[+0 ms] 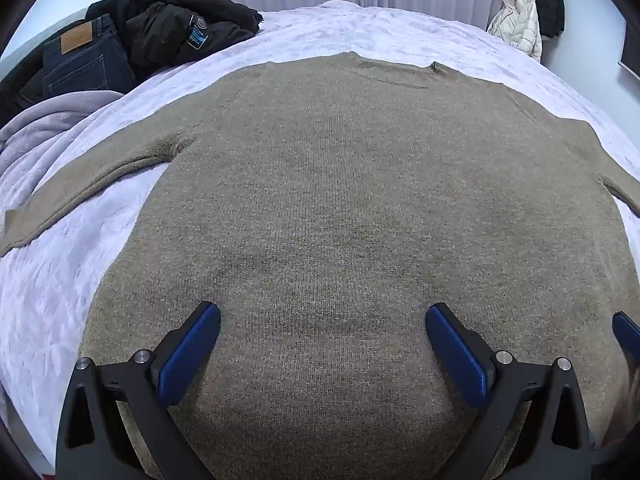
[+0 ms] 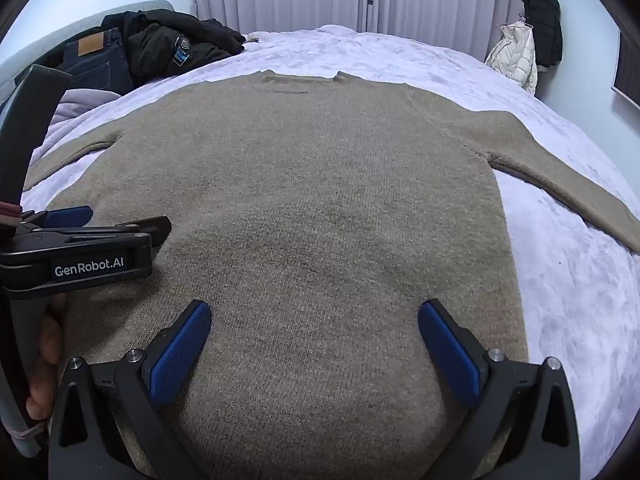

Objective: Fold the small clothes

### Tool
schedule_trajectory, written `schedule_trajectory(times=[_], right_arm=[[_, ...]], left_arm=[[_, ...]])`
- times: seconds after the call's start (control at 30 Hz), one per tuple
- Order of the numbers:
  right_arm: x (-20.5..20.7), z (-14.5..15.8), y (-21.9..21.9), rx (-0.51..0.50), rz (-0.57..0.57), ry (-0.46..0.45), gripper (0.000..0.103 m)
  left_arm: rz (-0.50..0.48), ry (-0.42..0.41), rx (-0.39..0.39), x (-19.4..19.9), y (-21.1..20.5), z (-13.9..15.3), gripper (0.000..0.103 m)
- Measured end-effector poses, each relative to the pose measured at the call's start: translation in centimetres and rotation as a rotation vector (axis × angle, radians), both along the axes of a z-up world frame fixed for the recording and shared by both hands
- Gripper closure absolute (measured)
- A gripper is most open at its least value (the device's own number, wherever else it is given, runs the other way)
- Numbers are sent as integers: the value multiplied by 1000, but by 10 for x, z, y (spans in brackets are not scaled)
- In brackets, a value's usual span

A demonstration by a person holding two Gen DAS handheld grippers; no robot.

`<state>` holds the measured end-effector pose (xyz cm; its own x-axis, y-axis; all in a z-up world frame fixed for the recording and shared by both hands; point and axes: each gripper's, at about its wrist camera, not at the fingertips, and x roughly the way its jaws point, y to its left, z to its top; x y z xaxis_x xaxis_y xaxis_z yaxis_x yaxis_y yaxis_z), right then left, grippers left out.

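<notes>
A taupe knit sweater [image 1: 340, 200] lies flat on the bed, neckline at the far end, both sleeves spread out to the sides; it also shows in the right wrist view [image 2: 320, 200]. My left gripper [image 1: 323, 320] is open and empty, hovering over the sweater's lower body. My right gripper [image 2: 315, 316] is open and empty, over the lower body to the right of the left one. The left gripper's body [image 2: 84, 248] shows at the left of the right wrist view. A blue pad of the right gripper [image 1: 628, 332] shows at the right edge of the left wrist view.
The bed is covered with a pale lilac fluffy blanket [image 1: 60, 280]. Dark jeans [image 1: 84, 60] and a black jacket [image 1: 180, 24] are piled at the far left. A cream puffer jacket [image 2: 516, 56] and a black coat [image 2: 542, 20] hang at the far right. Curtains hang behind.
</notes>
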<state>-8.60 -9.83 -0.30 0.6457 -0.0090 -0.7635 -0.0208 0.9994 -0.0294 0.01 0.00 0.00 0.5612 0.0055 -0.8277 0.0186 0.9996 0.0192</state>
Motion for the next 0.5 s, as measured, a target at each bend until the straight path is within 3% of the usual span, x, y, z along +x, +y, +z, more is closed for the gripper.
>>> schedule_trajectory(times=[0.5], right_arm=[[1,0,-5,0,-8,6,0]], left_arm=[[12,7,5,3,0,2,0]])
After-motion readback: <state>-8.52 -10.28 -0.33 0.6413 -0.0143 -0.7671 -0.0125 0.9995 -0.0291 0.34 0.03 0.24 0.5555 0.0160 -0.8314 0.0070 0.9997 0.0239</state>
